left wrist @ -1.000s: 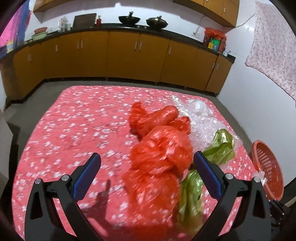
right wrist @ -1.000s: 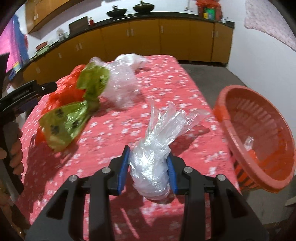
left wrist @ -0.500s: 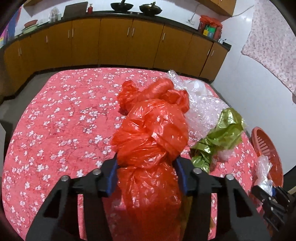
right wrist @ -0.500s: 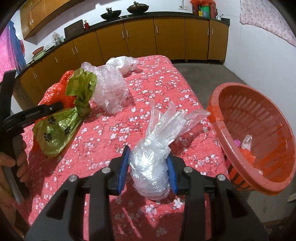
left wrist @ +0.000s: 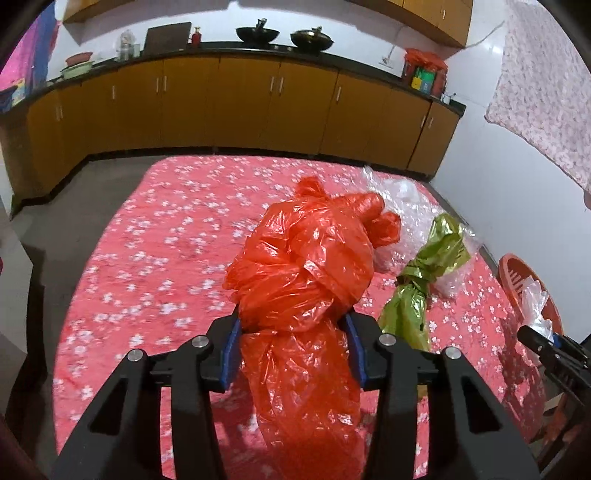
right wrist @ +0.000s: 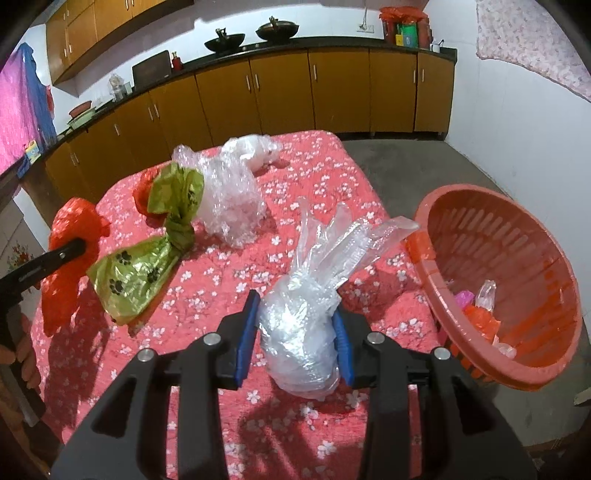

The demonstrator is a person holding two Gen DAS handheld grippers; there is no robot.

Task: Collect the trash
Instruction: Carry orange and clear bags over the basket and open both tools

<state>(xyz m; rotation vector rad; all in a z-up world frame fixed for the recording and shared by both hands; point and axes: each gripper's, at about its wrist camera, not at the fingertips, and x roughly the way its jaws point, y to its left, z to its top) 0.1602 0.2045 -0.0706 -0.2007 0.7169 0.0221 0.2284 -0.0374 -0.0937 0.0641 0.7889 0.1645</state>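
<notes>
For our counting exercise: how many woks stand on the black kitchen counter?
2. Both stand side by side on the counter at the far wall: the left wok and the right wok. None seems hidden.

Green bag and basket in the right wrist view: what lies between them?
The clear bag held in the right claw, above bare tablecloth, between green bag and basket.

Home kitchen: cabinets, woks.

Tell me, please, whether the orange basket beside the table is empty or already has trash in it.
Not empty. The orange basket holds a few pieces low inside: pink scrap, orange plastic and clear plastic. Most of it is bare.
</notes>
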